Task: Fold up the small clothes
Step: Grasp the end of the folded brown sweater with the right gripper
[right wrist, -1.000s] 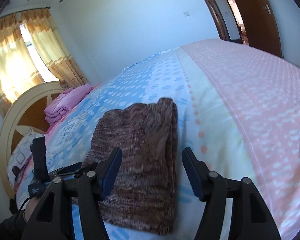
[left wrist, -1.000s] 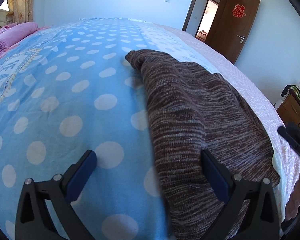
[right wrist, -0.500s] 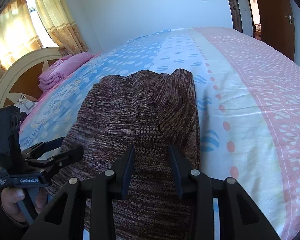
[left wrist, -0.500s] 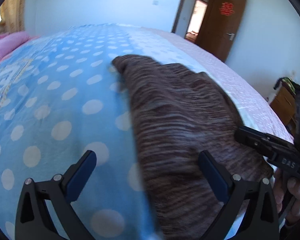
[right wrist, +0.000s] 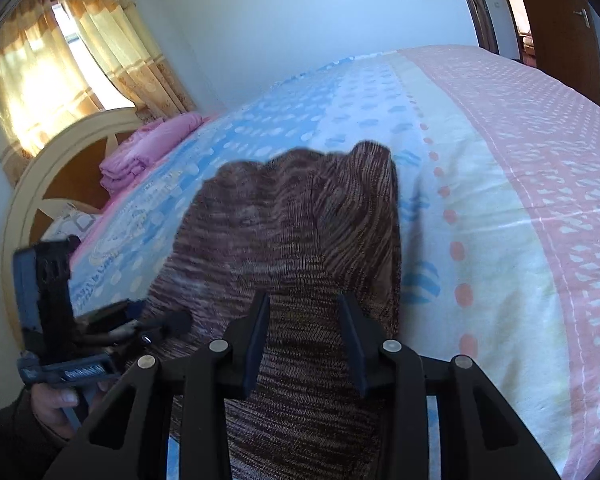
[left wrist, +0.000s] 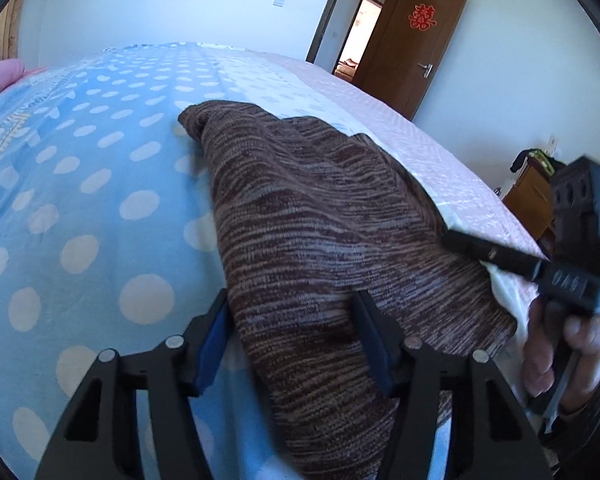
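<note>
Both grippers (left wrist: 296, 340) (right wrist: 304, 336) pinching brown knit (left wrist: 320, 220); polka-dot bed (left wrist: 80, 200), open door (left wrist: 416, 40).

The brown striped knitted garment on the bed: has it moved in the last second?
Yes. The brown striped knitted garment has bunched up, its far edge lifting against the spotted blue bedspread.

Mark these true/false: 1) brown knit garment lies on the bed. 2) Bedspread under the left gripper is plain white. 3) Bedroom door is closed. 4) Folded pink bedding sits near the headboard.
1) True: the brown knit garment lies on the bed.
2) False: beside the left gripper it is blue with white dots.
3) False: the door stands open.
4) True: the pink bedding is by the headboard.
</note>
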### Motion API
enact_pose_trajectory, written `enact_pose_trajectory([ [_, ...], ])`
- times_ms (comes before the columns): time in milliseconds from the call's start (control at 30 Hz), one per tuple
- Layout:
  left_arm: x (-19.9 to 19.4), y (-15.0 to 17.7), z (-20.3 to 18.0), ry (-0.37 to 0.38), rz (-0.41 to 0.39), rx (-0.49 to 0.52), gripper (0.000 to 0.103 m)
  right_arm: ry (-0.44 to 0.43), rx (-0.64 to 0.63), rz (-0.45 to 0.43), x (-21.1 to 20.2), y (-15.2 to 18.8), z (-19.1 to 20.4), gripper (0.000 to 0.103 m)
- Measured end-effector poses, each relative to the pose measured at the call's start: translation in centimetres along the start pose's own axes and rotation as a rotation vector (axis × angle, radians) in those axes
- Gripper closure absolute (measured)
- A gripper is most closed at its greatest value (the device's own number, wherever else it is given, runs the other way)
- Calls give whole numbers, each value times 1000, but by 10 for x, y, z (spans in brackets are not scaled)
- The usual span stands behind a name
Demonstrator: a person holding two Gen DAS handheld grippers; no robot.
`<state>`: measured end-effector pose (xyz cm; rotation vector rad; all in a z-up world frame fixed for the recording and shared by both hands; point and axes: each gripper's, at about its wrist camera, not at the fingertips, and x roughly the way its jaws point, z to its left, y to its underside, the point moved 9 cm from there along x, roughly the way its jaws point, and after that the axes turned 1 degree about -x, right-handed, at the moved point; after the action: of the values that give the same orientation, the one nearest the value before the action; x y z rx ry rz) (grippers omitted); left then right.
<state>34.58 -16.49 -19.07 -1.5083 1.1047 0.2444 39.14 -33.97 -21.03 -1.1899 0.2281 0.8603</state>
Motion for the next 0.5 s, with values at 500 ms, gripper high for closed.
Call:
enact_pose_trajectory([
  [500,7,3,-5,-25,24,37,32,-35,249,8,50,-62,-71,42],
])
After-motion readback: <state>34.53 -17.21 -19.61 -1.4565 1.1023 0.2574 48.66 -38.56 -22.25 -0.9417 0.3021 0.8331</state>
